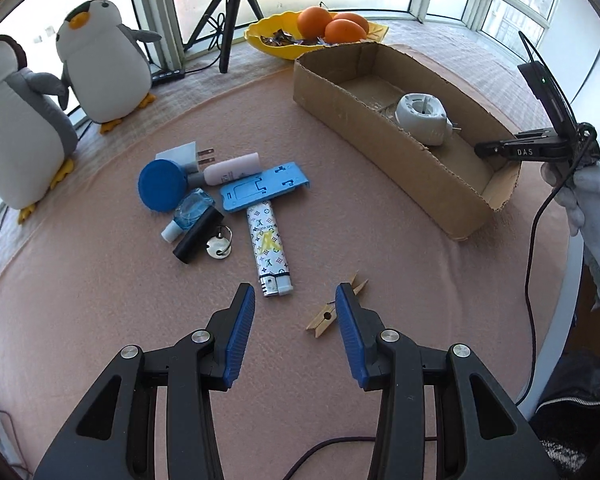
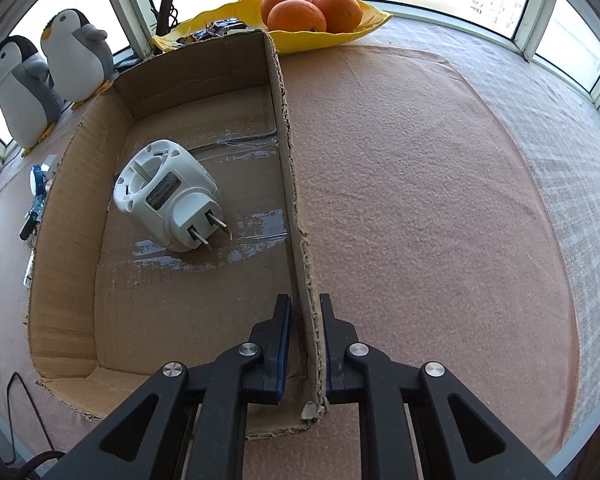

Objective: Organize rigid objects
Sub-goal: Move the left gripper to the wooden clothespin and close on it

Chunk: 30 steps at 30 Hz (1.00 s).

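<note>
My left gripper hangs open over the pink cloth with nothing between its blue pads. A wooden clothespin lies just beside its right finger, and a patterned lighter lies just ahead of its left finger. Further ahead is a pile: a blue phone stand, a blue round lid, a white tube, a white charger, a small blue bottle and a black block. My right gripper is shut on the right wall of the cardboard box. A white plug adapter lies inside.
Two plush penguins stand at the far left by the window. A yellow dish with three oranges sits behind the box, next to a tripod. A gloved hand holds the right gripper at the box's near end.
</note>
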Motion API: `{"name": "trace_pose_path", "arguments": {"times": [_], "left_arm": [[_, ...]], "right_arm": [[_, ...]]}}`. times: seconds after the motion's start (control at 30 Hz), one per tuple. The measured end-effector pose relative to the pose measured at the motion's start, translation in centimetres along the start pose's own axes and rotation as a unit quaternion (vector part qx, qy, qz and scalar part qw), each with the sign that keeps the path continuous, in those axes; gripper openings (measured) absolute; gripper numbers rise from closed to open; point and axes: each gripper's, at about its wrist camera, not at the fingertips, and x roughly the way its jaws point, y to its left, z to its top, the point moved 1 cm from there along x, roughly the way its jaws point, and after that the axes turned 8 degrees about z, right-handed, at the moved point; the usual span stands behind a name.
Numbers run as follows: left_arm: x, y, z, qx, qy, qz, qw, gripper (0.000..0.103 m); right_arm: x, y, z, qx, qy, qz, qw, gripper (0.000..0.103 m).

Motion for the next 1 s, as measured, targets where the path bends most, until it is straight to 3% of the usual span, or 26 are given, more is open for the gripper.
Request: {"name": "trace_pose_path", "arguments": {"times": [0.17, 0.43, 0.73, 1.0], "left_arm": [[1.8, -1.9, -0.7, 0.054, 0.023, -0.004, 0.9983, 0.041], [3.7, -3.3, -1.0, 0.092, 0.049, -0.007, 0.9945, 0.041], [4.7, -3.3, -0.3, 0.092, 0.057, -0.018, 0.9940, 0.040], [5.3, -3.2, -0.2, 0.083, 0.064, -0.027, 0.9941, 0.030]], "right_arm": [[0.0, 0.0, 0.0, -0.001, 0.000, -0.001, 1.000, 0.013], [0.0, -0.1, 0.1, -0.002, -0.001, -0.003, 1.000, 0.013], [0.0, -0.1, 0.1, -0.002, -0.001, -0.004, 1.000, 0.013], [0.0, 0.0, 0.1, -0.002, -0.001, -0.005, 1.000, 0.013]]}}
